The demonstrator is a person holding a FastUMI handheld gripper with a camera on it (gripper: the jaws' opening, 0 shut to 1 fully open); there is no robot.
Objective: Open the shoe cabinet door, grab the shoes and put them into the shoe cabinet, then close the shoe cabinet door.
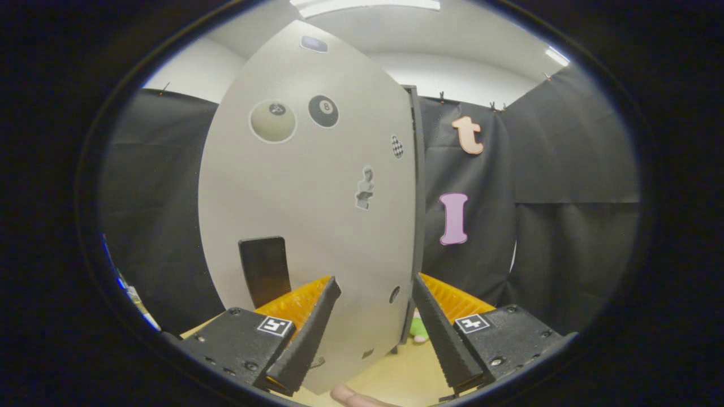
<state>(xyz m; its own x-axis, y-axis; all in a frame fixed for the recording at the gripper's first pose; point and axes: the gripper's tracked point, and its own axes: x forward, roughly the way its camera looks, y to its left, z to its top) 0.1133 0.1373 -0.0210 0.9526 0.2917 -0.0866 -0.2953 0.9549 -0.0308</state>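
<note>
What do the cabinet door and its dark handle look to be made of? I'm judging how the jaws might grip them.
Cabinet door: seemingly painted board or laminate, matt pale grey, flat and even, with stickers lying smooth on it. Handle: a dark matt rectangle, perhaps plastic or a recess; unclear which. The gripper is open, the door's edge between its jaws.

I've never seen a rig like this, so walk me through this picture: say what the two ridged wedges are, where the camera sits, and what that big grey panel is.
The camera rides on a hand-held two-finger gripper and looks forward along its fingers; those are the ridged wedges. They stand open and hold nothing. Just ahead is the grey shoe cabinet door, decorated with stickers; its free edge lies between the fingers. A dark handle sits low on the door. Below is a pale floor, and something small and green lies beyond the door's edge.
</note>
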